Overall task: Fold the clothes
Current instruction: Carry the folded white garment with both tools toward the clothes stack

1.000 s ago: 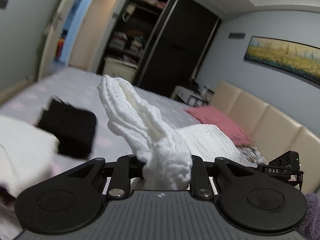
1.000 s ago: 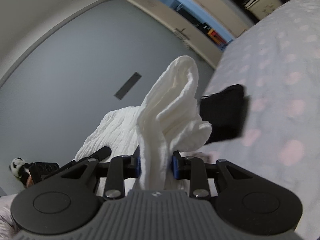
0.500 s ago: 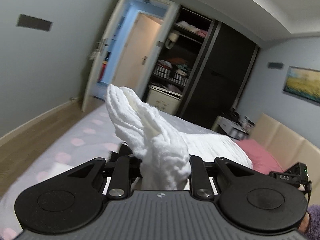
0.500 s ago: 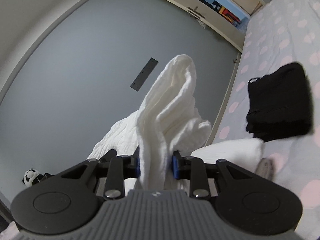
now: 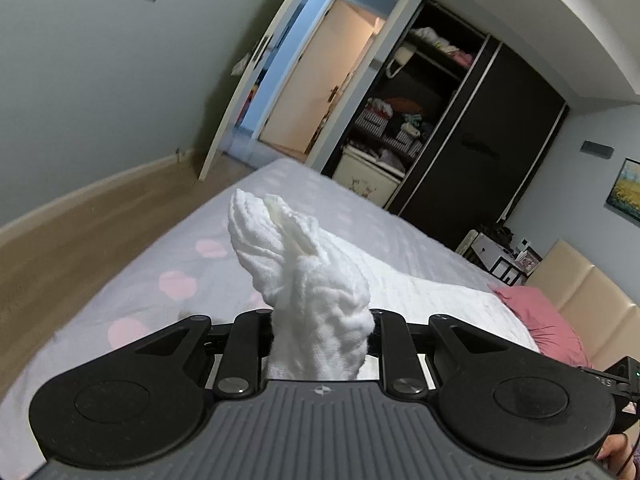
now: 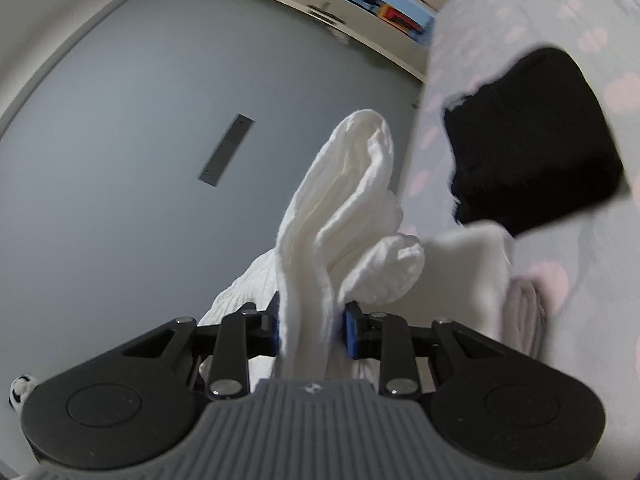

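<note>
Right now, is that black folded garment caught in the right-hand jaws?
No, the black garment lies on the bed; the right gripper clamps white cloth.

Pretty dim room overall, the brightest light spills in from the open doorway (image 5: 316,80). Heavy fisheye bending at the edges, walls curve hard. The right wrist view is smeary, with the black garment (image 6: 532,160) blurred.

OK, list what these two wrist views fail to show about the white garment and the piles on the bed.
- White garment: its type and full shape; the left gripper bunches it in the left wrist view.
- Its lower part: hidden behind the right gripper in the right wrist view.
- Black pile: blurred, what it is is unclear.
- Pale stack near it: blurred, partly covered.
</note>
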{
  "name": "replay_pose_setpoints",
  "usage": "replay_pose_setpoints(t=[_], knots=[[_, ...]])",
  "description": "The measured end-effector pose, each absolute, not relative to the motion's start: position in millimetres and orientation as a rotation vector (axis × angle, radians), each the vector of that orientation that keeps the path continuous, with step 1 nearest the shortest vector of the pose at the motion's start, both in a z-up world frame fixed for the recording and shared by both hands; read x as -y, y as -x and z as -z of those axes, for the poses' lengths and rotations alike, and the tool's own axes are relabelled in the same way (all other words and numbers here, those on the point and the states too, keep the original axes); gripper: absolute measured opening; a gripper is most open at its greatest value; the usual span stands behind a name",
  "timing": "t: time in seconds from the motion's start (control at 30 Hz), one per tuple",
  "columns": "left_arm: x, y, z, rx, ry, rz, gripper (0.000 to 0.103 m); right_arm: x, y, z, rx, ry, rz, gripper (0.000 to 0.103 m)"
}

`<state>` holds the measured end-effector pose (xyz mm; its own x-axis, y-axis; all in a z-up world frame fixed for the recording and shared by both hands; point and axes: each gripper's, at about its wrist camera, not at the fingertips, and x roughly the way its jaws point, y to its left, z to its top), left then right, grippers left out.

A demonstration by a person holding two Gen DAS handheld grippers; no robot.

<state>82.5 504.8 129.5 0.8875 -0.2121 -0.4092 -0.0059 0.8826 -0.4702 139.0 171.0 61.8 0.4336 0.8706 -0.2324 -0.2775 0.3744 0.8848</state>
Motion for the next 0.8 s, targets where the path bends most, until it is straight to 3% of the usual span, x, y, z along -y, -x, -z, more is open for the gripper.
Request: replay_pose_setpoints(t=[0.5,0.6,0.7,0.8], knots=[[-557,-102,-20,-0.563,0.609,0.091,0.018,-173,-143,27,-0.905,-0.918,-0.674,0.031],[-555,-99,-18,-0.574,0.6,0.092,0.019,-177,-143,20,-0.89,-0.857,-0.711,0.032],[-557,-94,-23,-0.575,0.602,0.08,0.021,-175,-144,4,-0.881,-0.805,-0.747,0.04],[-559,-86,-33,-0.564,0.615,0.054,0.028,-163,-140,-11,-0.828,-0.756,-0.76,0.045]])
